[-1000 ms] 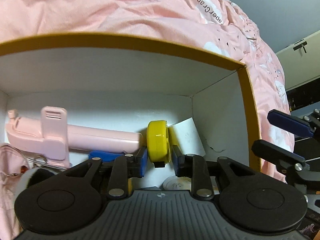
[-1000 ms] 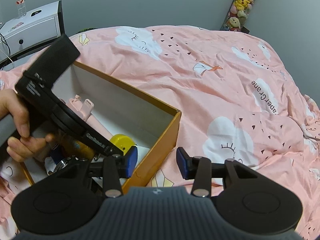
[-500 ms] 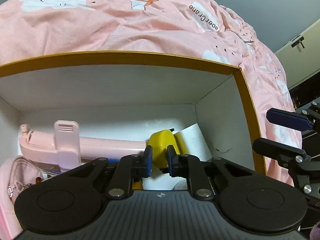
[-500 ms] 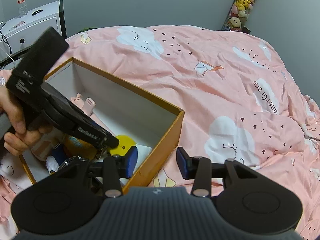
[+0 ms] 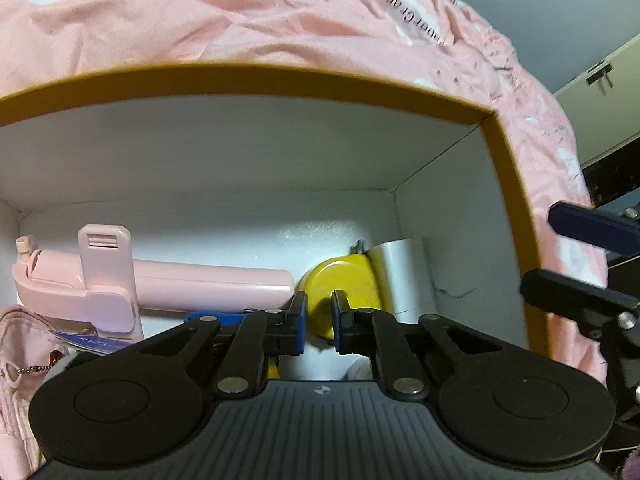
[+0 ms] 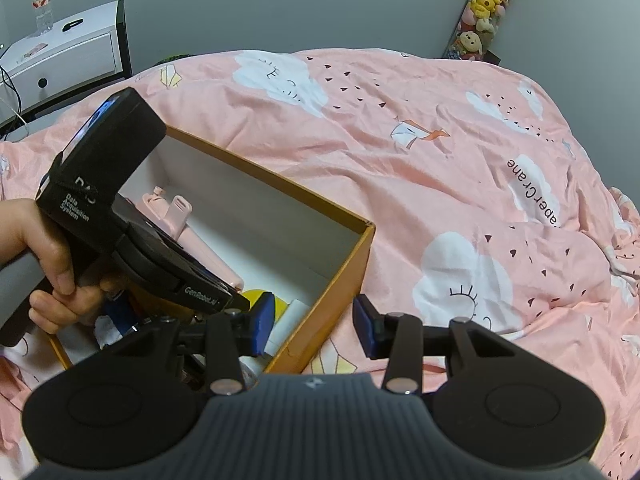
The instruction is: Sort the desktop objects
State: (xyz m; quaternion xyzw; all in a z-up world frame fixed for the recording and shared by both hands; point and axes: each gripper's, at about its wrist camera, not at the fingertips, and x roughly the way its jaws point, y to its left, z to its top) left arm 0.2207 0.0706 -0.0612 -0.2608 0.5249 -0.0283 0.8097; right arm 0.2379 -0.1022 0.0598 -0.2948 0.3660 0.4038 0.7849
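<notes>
Box (image 5: 504,152) interior half-hidden behind left gripper (image 5: 319,330), pinched together empty, right gripper (image 6: 314,330) parted, empty.

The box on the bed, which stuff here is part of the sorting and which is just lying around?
Part of the job: box, yellow tape measure, pink gadget, white roll, left gripper.
Lying about: pink duvet, water bottle, plush toys.

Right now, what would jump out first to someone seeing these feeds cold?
The orange-rimmed cardboard box with white walls on the pink cloud-print bedspread. Inside, a round yellow tape measure lies beyond the shut left gripper, beside a long pink plastic case.
</notes>
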